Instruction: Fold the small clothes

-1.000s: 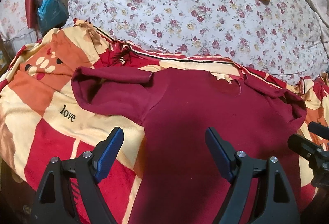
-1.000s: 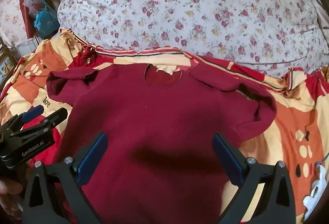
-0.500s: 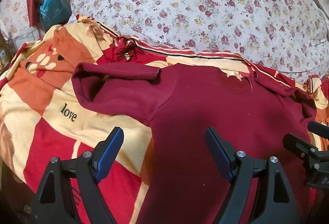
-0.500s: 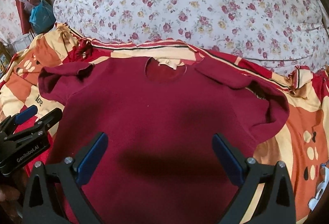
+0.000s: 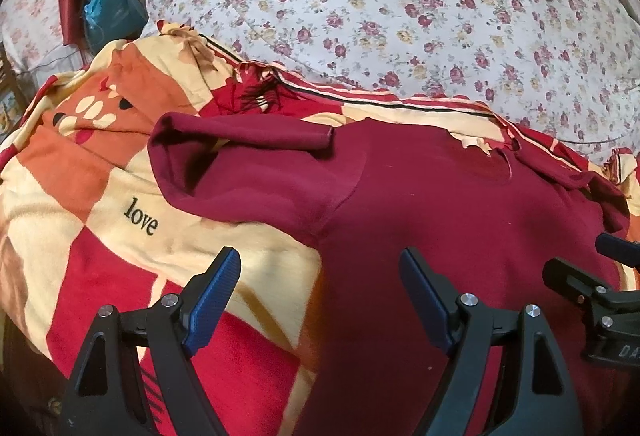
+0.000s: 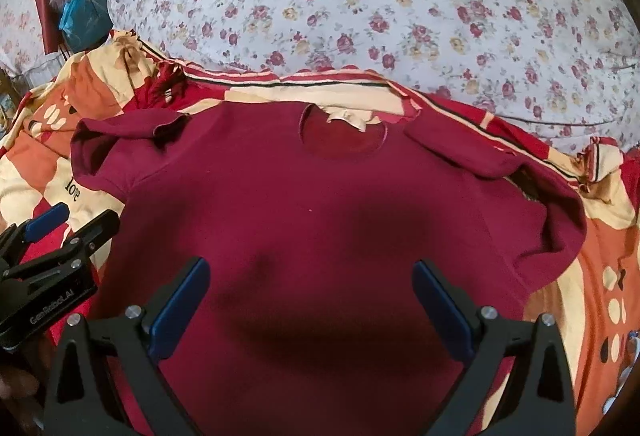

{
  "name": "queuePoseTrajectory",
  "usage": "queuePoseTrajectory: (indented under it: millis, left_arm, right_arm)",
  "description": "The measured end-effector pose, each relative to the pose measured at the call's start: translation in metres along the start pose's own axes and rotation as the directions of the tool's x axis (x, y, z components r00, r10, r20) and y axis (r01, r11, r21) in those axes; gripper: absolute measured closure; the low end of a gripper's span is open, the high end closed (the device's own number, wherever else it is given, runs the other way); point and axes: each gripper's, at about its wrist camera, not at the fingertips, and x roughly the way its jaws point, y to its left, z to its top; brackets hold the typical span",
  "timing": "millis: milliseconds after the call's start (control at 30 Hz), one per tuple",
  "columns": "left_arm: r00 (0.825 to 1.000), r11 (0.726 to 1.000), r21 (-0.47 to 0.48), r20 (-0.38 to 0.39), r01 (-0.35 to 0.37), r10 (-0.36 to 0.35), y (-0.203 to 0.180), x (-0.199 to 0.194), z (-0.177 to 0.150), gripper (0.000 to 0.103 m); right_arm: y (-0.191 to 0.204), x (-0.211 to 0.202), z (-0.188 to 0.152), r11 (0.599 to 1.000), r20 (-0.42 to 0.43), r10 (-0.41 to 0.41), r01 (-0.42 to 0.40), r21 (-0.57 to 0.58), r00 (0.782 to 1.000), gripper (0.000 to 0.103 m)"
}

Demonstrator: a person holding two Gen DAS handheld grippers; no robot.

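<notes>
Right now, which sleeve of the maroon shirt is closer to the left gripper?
The sleeve lying over the "love" print on the blanket, just ahead of the open left gripper. The other sleeve lies on the shirt's far side, beyond the right gripper.

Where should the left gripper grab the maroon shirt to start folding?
Pinch the left sleeve at its open cuff, coming in from the left. It lies spread on the blanket, clear of the body, and the left gripper hangs open nearby.

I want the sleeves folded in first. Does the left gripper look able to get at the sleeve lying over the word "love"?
Probably yes. The left gripper is open, and the sleeve lies just ahead and to its left on the blanket, with nothing between them.
</notes>
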Motion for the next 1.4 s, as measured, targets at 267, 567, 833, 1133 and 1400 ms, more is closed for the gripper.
queuePoseTrajectory:
  millis: [267,567,833,1133,1400]
  left_arm:
    - [1.0,1.0,-0.022,-0.004,-0.013,0.013,0.012,0.007,0.004,0.04]
    - [0.999,0.999,-0.042,-0.016,-0.031,0.031,0.023,0.016,0.005,0.04]
    - [0.999,0.997,-0.068,-0.025,-0.046,0.045,0.037,0.023,0.008,0.04]
    - [0.997,0.991,-0.112,-0.032,-0.075,0.072,0.063,0.029,0.01,0.04]
    - [0.996,0.986,-0.144,-0.04,-0.086,0.081,0.077,0.035,0.012,0.04]
  right_arm:
    - [0.011,0.015,0.007,1.0,-0.007,0.015,-0.015,-0.012,1.0,0.001]
    - [0.026,0.027,0.017,0.999,-0.016,0.034,-0.034,-0.03,0.999,0.001]
    - [0.04,0.04,0.027,0.997,-0.028,0.054,-0.055,-0.055,0.998,0.001]
    - [0.065,0.06,0.064,0.987,-0.024,0.148,-0.15,-0.067,0.989,0.001]
    - [0.095,0.069,0.077,0.975,-0.019,0.196,-0.197,-0.102,0.98,0.003]
